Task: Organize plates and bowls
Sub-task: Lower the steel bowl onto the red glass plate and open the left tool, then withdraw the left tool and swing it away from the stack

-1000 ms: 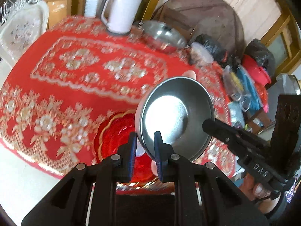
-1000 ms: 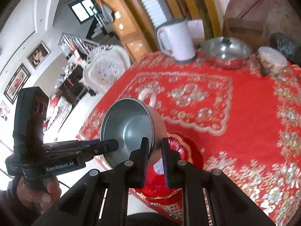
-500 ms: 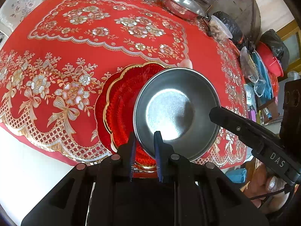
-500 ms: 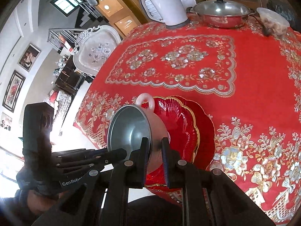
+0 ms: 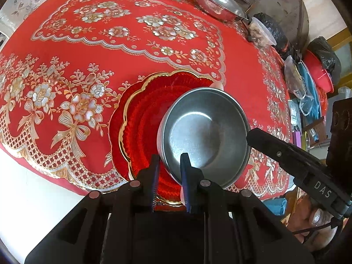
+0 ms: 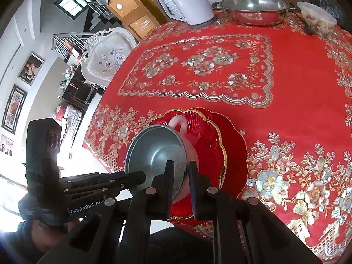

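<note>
Both grippers pinched the rim of one steel-lined bowl over the red plates.

The left gripper [image 5: 169, 165] clamped the near rim of the bowl [image 5: 204, 134], one finger inside and one outside; the right gripper [image 6: 180, 173] gripped the opposite rim the same way. The bowl, pale pink outside with a small loop handle [image 6: 179, 124], sat tilted over two stacked red gold-edged plates [image 5: 140, 118] near the edge of the surface [image 5: 110, 50], covered in a red floral cloth. Whether it touched the plates could not be told.
</note>
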Demonstrator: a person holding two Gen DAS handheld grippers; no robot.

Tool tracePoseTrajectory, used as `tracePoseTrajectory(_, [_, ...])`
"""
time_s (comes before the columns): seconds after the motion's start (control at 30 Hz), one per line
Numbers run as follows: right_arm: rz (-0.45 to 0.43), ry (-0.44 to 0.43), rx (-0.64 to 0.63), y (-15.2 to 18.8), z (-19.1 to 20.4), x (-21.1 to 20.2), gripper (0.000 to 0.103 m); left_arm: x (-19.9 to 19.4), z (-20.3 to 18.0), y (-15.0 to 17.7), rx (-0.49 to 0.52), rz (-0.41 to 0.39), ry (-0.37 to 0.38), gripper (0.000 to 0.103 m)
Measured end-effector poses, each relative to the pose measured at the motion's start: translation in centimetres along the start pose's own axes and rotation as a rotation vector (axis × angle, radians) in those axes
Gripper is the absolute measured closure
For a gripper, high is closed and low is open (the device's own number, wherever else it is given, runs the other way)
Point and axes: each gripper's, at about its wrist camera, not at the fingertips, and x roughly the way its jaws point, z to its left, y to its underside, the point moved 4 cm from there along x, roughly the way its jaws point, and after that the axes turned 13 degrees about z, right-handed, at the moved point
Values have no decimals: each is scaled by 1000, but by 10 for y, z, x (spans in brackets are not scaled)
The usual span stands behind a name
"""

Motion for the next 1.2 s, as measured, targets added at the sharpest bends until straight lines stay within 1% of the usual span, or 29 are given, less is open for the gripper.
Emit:
tracePoseTrajectory(0.17, [-13, 0, -1, -3, -3, 1, 90, 0, 1, -1, -6, -10, 4, 85])
tracePoseTrajectory(0.2, [-15, -2, 1, -3, -4, 1, 86, -1, 0, -2, -4, -13, 4, 85])
tracePoseTrajectory(0.3, [-21, -4, 6, -4, -5, 0, 86, -1, 1, -3, -8, -19, -1, 85])
tracePoseTrajectory(0.53, [-80, -8, -33, -6, 3, -14, 84, -4, 3, -9, -21, -39, -7, 85])
tracePoseTrajectory(0.6, [-104, 3, -44, -6, 4, -20, 83, -6, 6, -11, -33, -51, -25, 85])
tracePoseTrajectory(0.67, [-146, 12, -50, -5, 4, -30, 83, -14, 7, -14, -44, -84, -55, 85])
tracePoseTrajectory(0.77, [-233, 29, -43, 1, 0, -49, 82, -37, 7, -21, -56, -187, -98, 85])
tracePoseTrajectory(0.83, [-285, 50, -24, 9, -6, -61, 76, -50, 4, -25, -56, -246, -120, 85])
tracePoseTrajectory(0.87, [-311, 62, -9, 15, -11, -67, 70, -55, 1, -27, -53, -274, -124, 84])
tracePoseTrajectory(0.9, [-334, 83, 8, 21, -16, -73, 68, -60, -4, -29, -51, -302, -125, 83])
tracePoseTrajectory(0.93, [-344, 103, 17, 25, -20, -76, 68, -64, -10, -31, -42, -328, -129, 81])
tracePoseTrajectory(0.97, [-349, 123, 23, 32, -26, -80, 68, -65, -16, -33, -36, -342, -127, 76])
tracePoseTrajectory(1.03, [-359, 161, 43, 44, -39, -87, 68, -67, -32, -36, -22, -367, -117, 72])
tracePoseTrajectory(1.07, [-362, 175, 51, 47, -45, -91, 67, -66, -43, -36, -6, -379, -114, 65])
tracePoseTrajectory(1.1, [-364, 187, 61, 52, -52, -94, 66, -65, -55, -36, 13, -387, -109, 57])
tracePoseTrajectory(1.13, [-366, 197, 75, 57, -60, -98, 65, -63, -67, -36, 36, -392, -104, 54])
tracePoseTrajectory(1.2, [-373, 211, 97, 69, -72, -105, 64, -54, -98, -36, 102, -380, -105, 53])
